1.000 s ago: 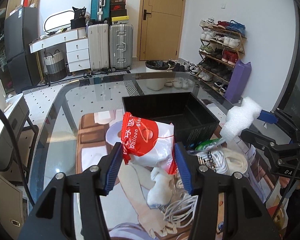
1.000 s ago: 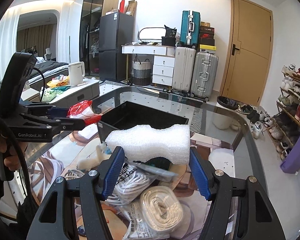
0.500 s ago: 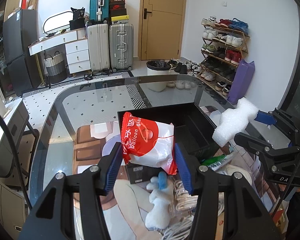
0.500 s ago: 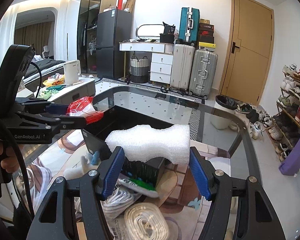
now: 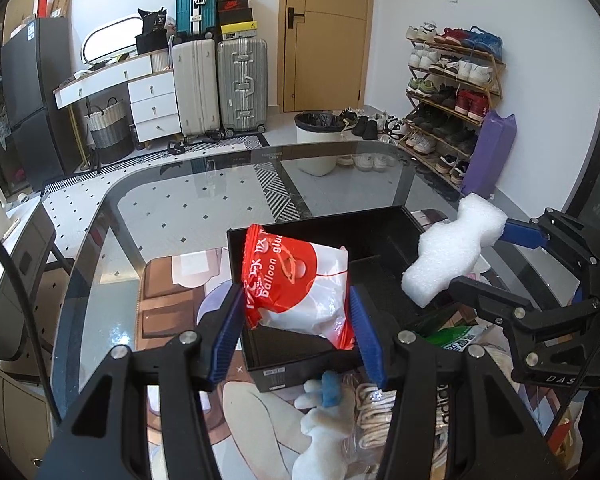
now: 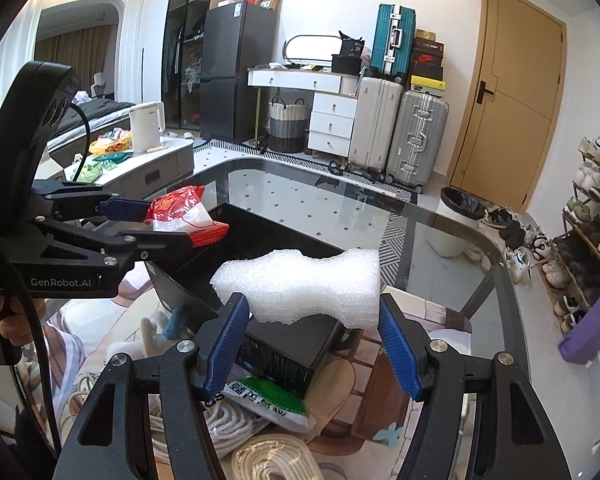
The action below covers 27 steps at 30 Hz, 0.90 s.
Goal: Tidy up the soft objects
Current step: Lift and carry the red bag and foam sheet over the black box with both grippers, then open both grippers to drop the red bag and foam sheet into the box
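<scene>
Left claw, clamped on a red-and-white plastic packet: the packet sits squarely between the two blue pads, its lower half pinched and its red printed top standing up and leaning slightly to the left above them. The packet's long axis runs roughly upright, the printed face turned toward the camera, and it hangs over the near left part of an open black box resting on the glass surface. Right claw, clamped on a white foam block: the block spans the gap from one pad to the other, and most of its bulk rises above the pads. Its long axis lies crosswise, from pad to pad, nearly level, with a wavy upper edge and a notch along the lower edge. In the left wrist view the same block appears at the right, tilted up toward the far right, over the right side of the box. Beneath the claws, on the surface in front of the box, lie a white plush toy with a blue part, coils of white cord and a green-and-white packet. A hand grips the left claw's handle.
</scene>
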Motion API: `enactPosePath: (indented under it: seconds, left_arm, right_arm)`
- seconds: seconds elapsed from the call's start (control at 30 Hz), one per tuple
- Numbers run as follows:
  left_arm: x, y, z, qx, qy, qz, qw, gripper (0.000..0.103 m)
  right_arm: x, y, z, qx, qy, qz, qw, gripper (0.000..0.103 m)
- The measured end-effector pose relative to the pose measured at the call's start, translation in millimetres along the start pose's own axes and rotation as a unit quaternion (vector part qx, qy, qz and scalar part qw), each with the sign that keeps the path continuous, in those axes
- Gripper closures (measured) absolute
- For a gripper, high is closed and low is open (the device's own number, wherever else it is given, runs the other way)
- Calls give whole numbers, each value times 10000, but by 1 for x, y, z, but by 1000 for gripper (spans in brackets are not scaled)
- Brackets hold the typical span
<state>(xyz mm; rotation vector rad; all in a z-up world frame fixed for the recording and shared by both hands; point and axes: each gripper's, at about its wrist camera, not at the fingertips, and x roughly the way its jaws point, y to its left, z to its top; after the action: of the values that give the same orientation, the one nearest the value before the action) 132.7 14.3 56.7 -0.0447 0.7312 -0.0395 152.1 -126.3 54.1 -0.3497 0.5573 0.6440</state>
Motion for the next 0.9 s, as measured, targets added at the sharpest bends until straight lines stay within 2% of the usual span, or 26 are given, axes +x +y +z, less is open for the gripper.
enactPosePath:
  seconds: [0.7,0.77,0.8,0.83,0.87,0.9]
  left_arm:
    - [29,-3,2,141,264,50,9995,49]
    - [28,-4,2,142,232,34,9996,48]
    - [26,-4,1,136,218,21,9997,47]
    - [26,-4,1,139,206,5,9997,47]
    - [25,-4,1,146,195,-18,9997,45]
    - [23,-4,1,150,187,-28,9997,39]
  right_arm:
    - [53,9,12,-375,385,-18,9986,36]
    - [54,9,12,-397,362,25,9986,31]
    - [53,9,11,-403,341,26,9986,22]
    - [51,10,10,-410,308,15,9987,19]
    - [48,11,9,-411,257,-32,9988,16]
    - [45,10,9,-411,205,-71,9989,13]
